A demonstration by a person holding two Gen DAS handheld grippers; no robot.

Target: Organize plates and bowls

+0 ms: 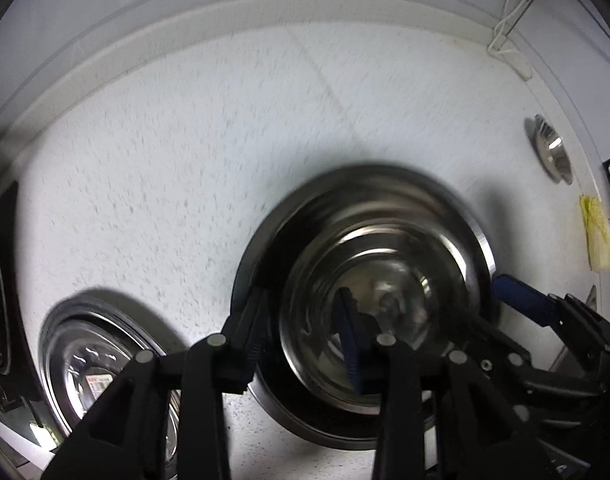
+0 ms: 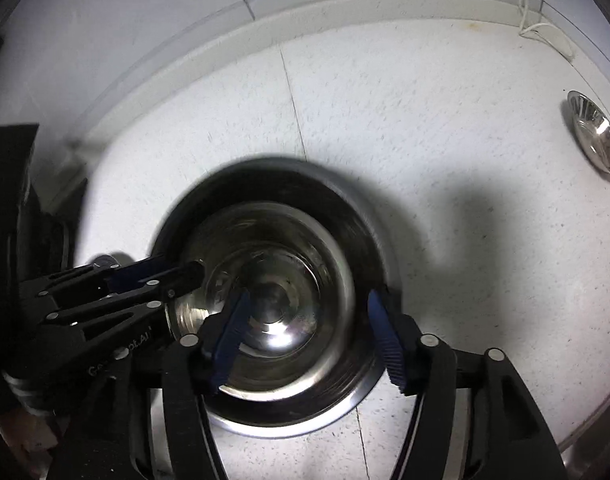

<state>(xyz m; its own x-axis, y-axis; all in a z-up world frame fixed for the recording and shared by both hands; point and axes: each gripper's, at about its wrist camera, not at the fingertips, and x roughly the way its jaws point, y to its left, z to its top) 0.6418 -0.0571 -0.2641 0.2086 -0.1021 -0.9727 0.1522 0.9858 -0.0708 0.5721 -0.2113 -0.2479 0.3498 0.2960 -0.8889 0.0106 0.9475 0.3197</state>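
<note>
A small steel bowl (image 1: 381,304) sits nested inside a wide steel dish (image 1: 457,216) on the white speckled counter. My left gripper (image 1: 301,340) stands open across the stack's left rim, one blue pad outside and one inside, neither pressing. The right gripper's blue finger (image 1: 521,298) shows at the far rim. In the right wrist view my right gripper (image 2: 307,340) is open across the right side of the nested bowl (image 2: 273,292) and dish (image 2: 289,424), left pad inside, right pad outside. The left gripper's fingers (image 2: 177,274) reach in from the left.
A second steel dish (image 1: 101,360) with a red-and-white label lies at lower left. A small steel bowl (image 2: 597,136) lies near the counter's right edge, beside a yellow cloth (image 1: 597,236). White cable (image 1: 509,16) at the back wall; dark objects (image 2: 9,184) at left.
</note>
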